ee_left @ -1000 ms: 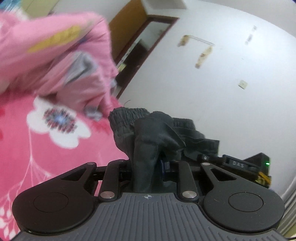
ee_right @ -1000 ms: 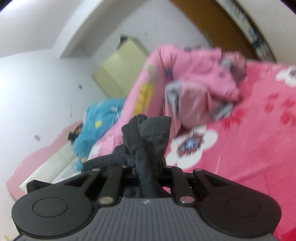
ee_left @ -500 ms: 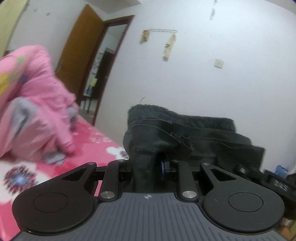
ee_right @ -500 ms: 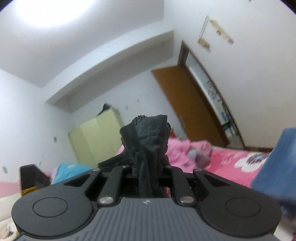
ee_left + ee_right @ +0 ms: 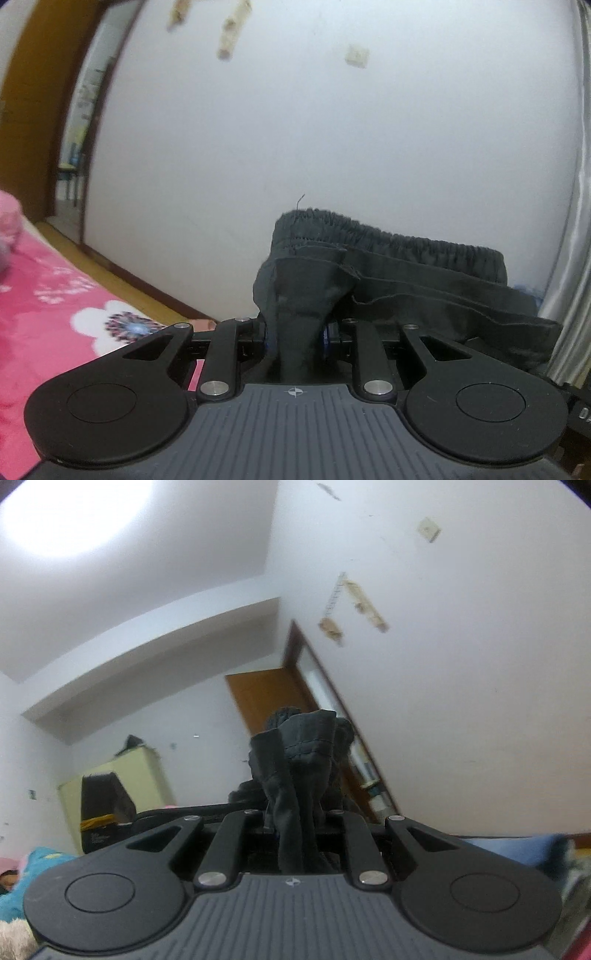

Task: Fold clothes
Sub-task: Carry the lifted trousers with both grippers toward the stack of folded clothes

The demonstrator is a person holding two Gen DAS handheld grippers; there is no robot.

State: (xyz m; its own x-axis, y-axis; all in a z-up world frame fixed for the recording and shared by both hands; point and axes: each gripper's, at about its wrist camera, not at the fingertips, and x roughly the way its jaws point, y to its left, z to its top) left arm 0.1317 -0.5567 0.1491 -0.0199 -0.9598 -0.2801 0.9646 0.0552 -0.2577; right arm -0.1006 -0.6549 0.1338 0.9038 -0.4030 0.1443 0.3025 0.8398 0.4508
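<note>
The left gripper (image 5: 295,334) is clamped on a bunch of the dark trousers (image 5: 399,273), the right gripper (image 5: 299,821) on another, the waistband stretched between them in the air (both cameras face wall and ceiling). Likely mid-lift; next, lowering it flat onto the pink bedspread (image 5: 55,302).

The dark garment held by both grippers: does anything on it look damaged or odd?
A loose thread sticks up from the elastic waistband of the dark garment, near the corner above the left gripper. Otherwise nothing stands out; the right gripper holds bunched cloth.
</note>
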